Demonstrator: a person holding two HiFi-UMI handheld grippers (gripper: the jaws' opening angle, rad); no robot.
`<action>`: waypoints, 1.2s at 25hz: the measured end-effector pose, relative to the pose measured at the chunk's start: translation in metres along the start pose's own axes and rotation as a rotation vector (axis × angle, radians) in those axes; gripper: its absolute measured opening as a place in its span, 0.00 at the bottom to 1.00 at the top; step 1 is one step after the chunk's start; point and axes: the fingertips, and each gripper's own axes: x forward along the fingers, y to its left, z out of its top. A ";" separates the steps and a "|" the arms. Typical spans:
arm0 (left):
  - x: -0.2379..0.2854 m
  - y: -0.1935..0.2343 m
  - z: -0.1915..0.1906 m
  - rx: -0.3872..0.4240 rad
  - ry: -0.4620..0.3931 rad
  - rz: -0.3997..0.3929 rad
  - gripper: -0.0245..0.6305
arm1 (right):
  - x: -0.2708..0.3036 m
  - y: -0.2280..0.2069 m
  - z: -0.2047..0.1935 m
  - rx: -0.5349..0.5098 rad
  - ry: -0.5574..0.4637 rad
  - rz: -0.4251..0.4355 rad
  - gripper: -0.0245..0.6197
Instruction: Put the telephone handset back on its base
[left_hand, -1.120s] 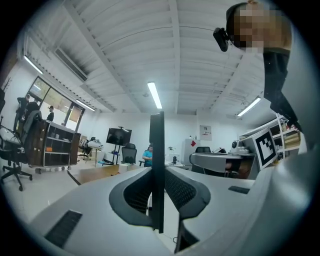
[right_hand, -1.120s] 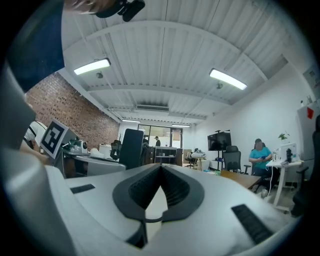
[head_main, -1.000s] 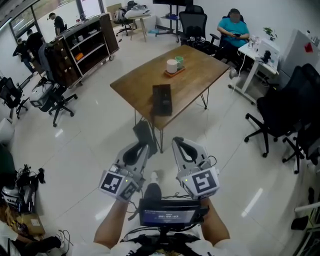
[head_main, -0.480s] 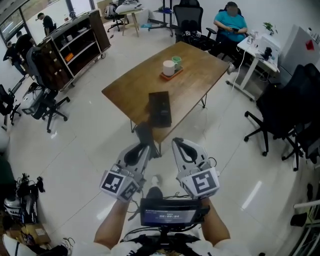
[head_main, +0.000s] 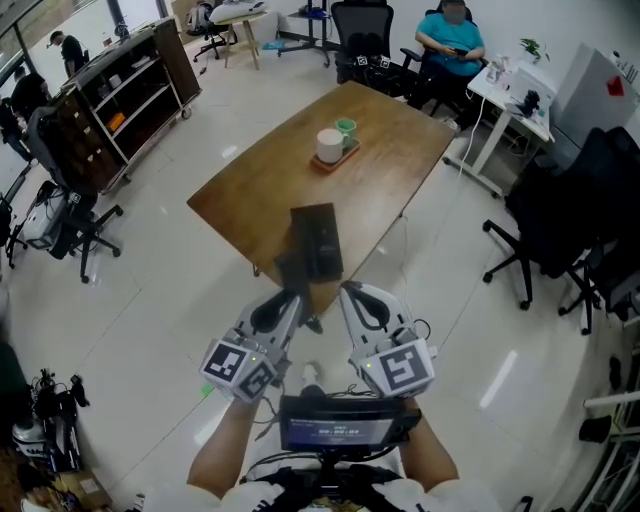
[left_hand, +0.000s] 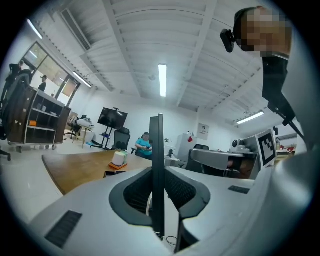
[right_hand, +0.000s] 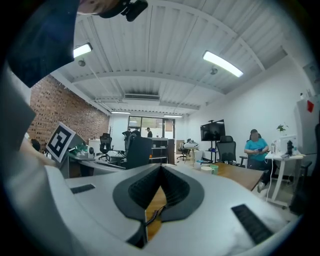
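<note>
The black telephone base lies near the front edge of the wooden table. My left gripper is shut on the dark handset, which sticks out forward over the table's near edge, just short of the base. In the left gripper view the handset stands edge-on, clamped between the pads of the left gripper. My right gripper is beside it, shut and holding nothing. In the right gripper view a coiled cord shows below the closed tips of the right gripper.
A white cup and a green cup sit on an orange tray at the table's far side. Black office chairs stand to the right, a dark shelving unit to the left. A seated person and a white desk are behind.
The table and base have come closer in the head view. Both grippers hold the same pose, and the handset now reaches over the table's near edge.
</note>
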 end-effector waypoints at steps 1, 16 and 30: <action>0.005 0.007 -0.001 -0.011 0.007 -0.007 0.14 | 0.007 -0.003 0.000 -0.002 0.001 -0.001 0.04; 0.065 0.094 -0.030 -0.156 0.086 -0.086 0.14 | 0.087 -0.028 -0.011 0.015 0.052 -0.047 0.04; 0.093 0.164 -0.074 -0.616 0.046 -0.094 0.13 | 0.114 -0.043 -0.035 0.038 0.114 -0.056 0.04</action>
